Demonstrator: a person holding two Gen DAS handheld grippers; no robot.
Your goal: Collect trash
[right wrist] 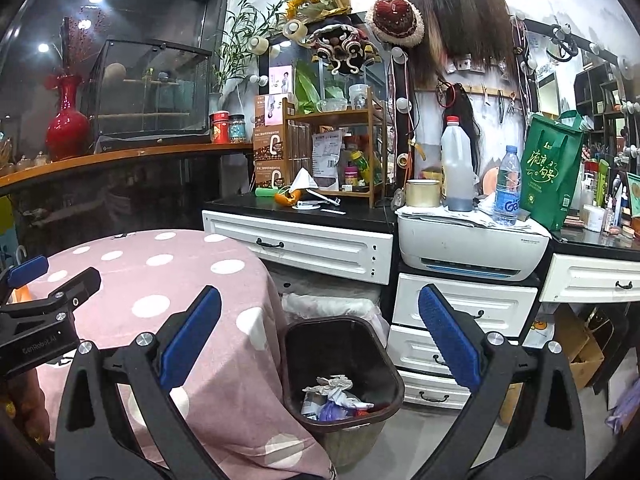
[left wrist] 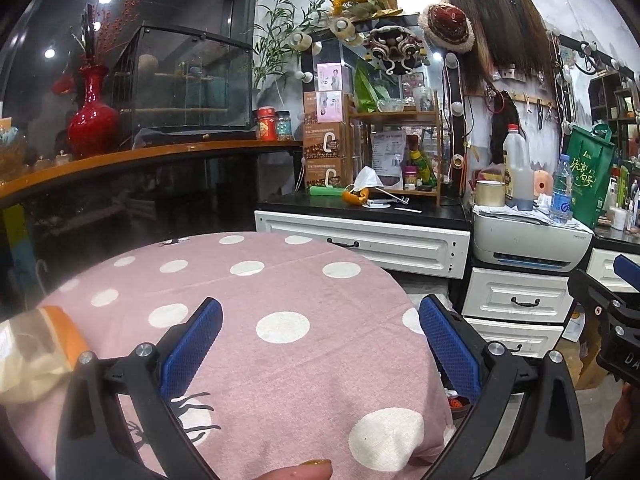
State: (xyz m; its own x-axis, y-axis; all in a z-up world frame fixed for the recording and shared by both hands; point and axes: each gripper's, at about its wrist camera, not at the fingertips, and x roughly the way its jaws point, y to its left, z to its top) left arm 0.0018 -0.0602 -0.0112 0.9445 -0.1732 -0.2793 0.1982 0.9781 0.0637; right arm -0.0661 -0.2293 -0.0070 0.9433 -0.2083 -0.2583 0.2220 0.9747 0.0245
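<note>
My left gripper (left wrist: 320,344) is open and empty above the pink polka-dot tablecloth (left wrist: 280,288). A clear plastic wrapper with an orange band (left wrist: 36,352) lies on the cloth at the far left, left of the left finger. My right gripper (right wrist: 320,344) is open and empty, held above a dark trash bin (right wrist: 344,364) on the floor beside the table (right wrist: 160,280). Crumpled paper and wrappers (right wrist: 332,396) lie in the bin. The left gripper shows at the left edge of the right wrist view (right wrist: 36,296); the right gripper shows at the right edge of the left wrist view (left wrist: 612,320).
A white drawer cabinet (right wrist: 300,248) with a black top stands behind the table, with a face mask (right wrist: 302,180), orange peel (right wrist: 286,198) and a wooden shelf on it. A white printer (right wrist: 472,248) carries bottles. A green bag (right wrist: 552,168) stands at the right. Cardboard boxes (right wrist: 580,352) sit on the floor.
</note>
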